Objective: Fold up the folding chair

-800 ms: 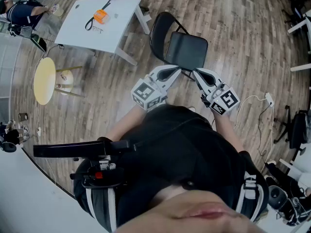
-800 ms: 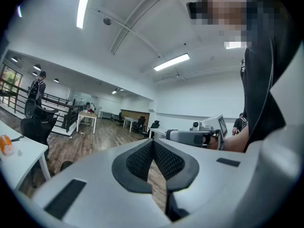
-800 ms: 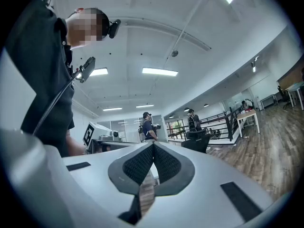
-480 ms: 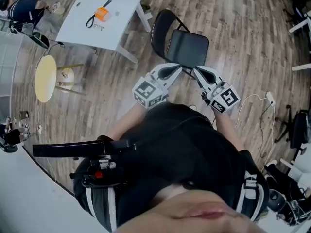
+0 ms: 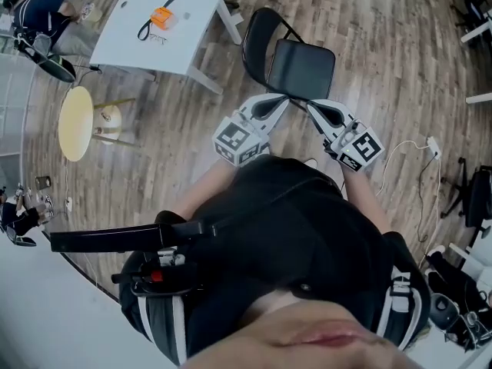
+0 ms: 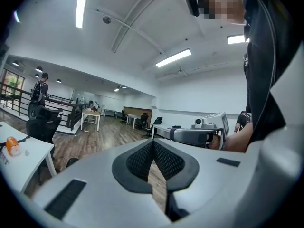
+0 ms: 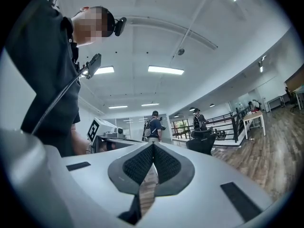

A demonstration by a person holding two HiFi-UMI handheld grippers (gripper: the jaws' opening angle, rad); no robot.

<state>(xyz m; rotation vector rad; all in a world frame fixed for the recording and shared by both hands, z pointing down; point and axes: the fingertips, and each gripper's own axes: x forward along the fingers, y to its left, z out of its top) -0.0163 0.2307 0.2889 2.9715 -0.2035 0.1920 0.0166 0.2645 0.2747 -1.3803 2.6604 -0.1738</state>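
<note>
A black folding chair point(image 5: 298, 68) stands unfolded on the wood floor, its backrest loop point(image 5: 257, 37) on the far side. My left gripper point(image 5: 281, 103) and right gripper point(image 5: 311, 108) hover side by side just before the seat's near edge, tips angled toward each other, not touching the chair. Both are shut with nothing between the jaws. In the left gripper view the left gripper point(image 6: 153, 142) shows its pads meeting, and the right gripper point(image 6: 194, 136) shows beyond. In the right gripper view the right gripper point(image 7: 153, 146) is likewise shut; the chair is not visible there.
A white table point(image 5: 131, 41) with an orange item point(image 5: 160, 18) stands left of the chair. A round yellow stool point(image 5: 74, 121) is further left. A white cable point(image 5: 407, 156) lies on the floor at right. People stand in the distance point(image 7: 154, 125).
The head view has drifted slightly, so chair and grippers sit a little higher in it. Both grippers stay shut, in the same place before the seat.
</note>
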